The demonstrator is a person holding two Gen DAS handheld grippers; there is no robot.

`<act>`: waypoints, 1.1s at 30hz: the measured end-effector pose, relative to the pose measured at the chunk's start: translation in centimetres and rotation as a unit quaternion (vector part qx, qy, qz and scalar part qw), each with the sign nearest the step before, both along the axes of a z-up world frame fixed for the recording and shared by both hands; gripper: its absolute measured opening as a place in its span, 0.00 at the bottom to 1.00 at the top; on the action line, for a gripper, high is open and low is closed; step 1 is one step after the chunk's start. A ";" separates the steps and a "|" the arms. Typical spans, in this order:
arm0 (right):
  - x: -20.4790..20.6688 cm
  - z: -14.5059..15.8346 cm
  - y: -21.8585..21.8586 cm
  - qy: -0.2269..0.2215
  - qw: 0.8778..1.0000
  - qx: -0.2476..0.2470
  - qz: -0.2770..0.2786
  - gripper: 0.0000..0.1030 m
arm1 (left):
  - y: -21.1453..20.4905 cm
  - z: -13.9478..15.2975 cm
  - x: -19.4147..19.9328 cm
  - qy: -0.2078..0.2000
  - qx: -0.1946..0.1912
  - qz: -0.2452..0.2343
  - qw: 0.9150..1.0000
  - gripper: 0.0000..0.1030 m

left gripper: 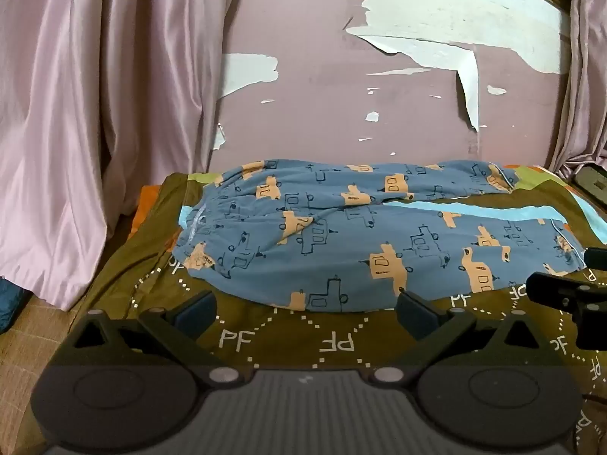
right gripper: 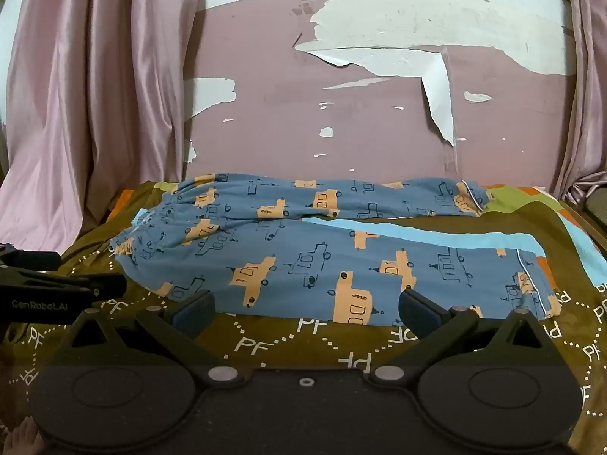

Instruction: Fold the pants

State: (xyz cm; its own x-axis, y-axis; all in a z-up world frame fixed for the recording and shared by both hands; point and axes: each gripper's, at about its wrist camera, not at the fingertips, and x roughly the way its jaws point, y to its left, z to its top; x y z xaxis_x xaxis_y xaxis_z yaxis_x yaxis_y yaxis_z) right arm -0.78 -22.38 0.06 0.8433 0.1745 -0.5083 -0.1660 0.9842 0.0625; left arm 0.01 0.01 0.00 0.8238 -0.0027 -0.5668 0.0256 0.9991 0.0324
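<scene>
Olive bedspread (left gripper: 288, 337) carries limp pants (left gripper: 341, 250); I'd pinch the waistband, left gripper (left gripper: 303, 313) and right gripper (right gripper: 303, 313) both spread

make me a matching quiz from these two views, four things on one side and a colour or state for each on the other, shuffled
Things:
1. pants
2. curtain
3. left gripper
4. bed cover

Descriptions:
A. olive brown with white PF letters
B. blue with orange vehicle prints, spread flat
C. pale pink, hanging in folds
D. open, holding nothing

Pairs: 1-B, 2-C, 3-D, 4-A
</scene>
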 end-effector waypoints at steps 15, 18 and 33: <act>0.0 0.1 -0.1 -0.002 1.000 0.000 -0.001 1.00 | -0.1 0.1 -0.1 -0.001 0.002 -0.001 1.000 1.00; 0.0 0.1 -0.1 0.000 1.000 0.000 -0.001 1.00 | 0.0 0.0 0.0 0.000 0.001 0.000 1.000 1.00; 0.1 0.0 -0.2 0.001 1.000 0.002 -0.001 1.00 | 0.0 0.0 0.0 0.000 0.000 -0.001 1.000 1.00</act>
